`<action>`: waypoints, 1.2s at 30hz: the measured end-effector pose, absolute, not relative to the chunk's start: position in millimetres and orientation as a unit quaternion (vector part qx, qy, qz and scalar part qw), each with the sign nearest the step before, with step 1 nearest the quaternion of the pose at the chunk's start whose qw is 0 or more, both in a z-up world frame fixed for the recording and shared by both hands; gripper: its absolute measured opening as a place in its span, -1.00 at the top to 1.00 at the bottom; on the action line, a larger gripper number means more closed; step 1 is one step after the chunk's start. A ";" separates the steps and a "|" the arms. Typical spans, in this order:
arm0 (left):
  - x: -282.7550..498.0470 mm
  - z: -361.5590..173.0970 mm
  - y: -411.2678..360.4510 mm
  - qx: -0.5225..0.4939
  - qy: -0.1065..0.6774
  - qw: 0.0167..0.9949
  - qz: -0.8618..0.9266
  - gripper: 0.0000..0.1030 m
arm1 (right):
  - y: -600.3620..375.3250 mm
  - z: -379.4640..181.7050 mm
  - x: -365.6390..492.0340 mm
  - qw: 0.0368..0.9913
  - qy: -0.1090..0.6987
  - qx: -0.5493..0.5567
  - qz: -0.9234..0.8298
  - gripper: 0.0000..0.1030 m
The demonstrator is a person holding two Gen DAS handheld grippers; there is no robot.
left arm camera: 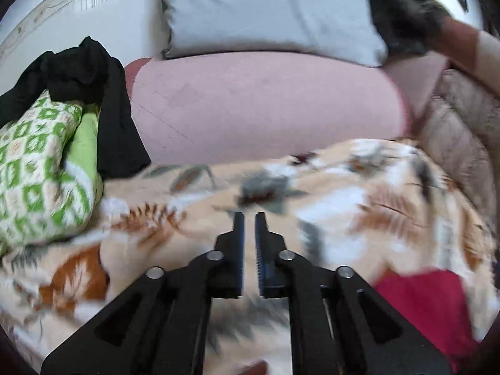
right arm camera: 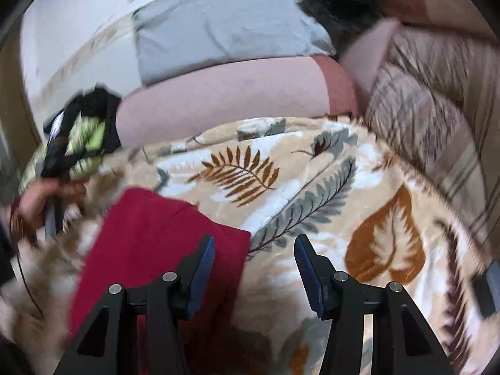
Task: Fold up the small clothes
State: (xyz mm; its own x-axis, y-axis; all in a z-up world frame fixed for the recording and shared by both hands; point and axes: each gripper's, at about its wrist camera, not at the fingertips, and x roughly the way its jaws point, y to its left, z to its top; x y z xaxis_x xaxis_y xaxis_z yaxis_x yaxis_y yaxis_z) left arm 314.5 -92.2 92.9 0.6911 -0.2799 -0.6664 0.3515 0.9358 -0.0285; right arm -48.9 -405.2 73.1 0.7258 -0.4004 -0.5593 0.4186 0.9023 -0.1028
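A dark red garment (right arm camera: 156,243) lies flat on the leaf-print blanket (right arm camera: 312,187); it also shows in the left wrist view (left arm camera: 428,306) at lower right. My right gripper (right arm camera: 254,250) is open and empty, with its left finger over the garment's right edge. My left gripper (left arm camera: 249,222) is almost shut with a narrow gap and holds nothing, above the blanket (left arm camera: 218,203) left of the garment. A pile of a green-patterned cloth (left arm camera: 40,168) and a black cloth (left arm camera: 93,93) lies at the left.
A pink bed sheet (left arm camera: 265,103) and a grey pillow (left arm camera: 265,12) lie behind the blanket. A person with dark hair (left arm camera: 403,15) lies at the upper right under a beige striped quilt (right arm camera: 431,109). A white wall (left arm camera: 93,15) is at the back left.
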 end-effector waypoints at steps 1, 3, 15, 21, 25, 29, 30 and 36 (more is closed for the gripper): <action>295.0 96.7 -89.9 0.035 0.362 0.912 -0.188 0.33 | -411.8 77.5 -55.1 0.932 0.289 0.063 -0.210 0.02; 250.2 94.0 -88.4 -0.012 0.390 0.894 -0.222 -0.28 | -422.3 81.2 -66.6 0.932 0.273 0.137 -0.197 -0.04; 97.5 29.1 -103.1 -0.148 0.491 0.819 -0.257 -0.32 | -406.3 40.8 -79.6 0.882 0.293 0.329 -0.169 -0.33; 95.8 -9.1 -123.4 -0.160 0.539 0.781 -0.273 -0.38 | -413.4 16.4 -64.5 0.882 0.312 0.328 -0.132 -0.38; 103.8 -9.9 -121.4 -0.190 0.541 0.767 -0.287 -0.40 | -438.2 -10.5 -63.1 0.839 0.324 0.426 -0.097 -0.45; 113.7 -12.1 -123.7 -0.212 0.545 0.755 -0.296 -0.40 | -454.4 -11.6 -66.9 0.826 0.307 0.469 -0.055 -0.28; 116.0 -13.4 -123.5 -0.219 0.545 0.753 -0.297 -0.41 | -458.0 -12.8 -70.0 0.829 0.316 0.453 -0.092 -0.13; 122.5 -13.7 -123.5 -0.242 0.542 0.748 -0.297 -0.48 | -445.2 -10.2 -59.3 0.840 0.325 0.433 -0.045 -0.41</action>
State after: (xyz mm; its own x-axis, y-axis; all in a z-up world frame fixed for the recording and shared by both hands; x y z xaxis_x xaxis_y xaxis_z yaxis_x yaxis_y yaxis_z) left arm 122.5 -123.5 -13.7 0.2362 -0.7069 -0.6668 0.1813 0.7062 -0.6844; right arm -59.3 -445.2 -10.2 0.7850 0.2061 -0.5842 0.3562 0.6214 0.6978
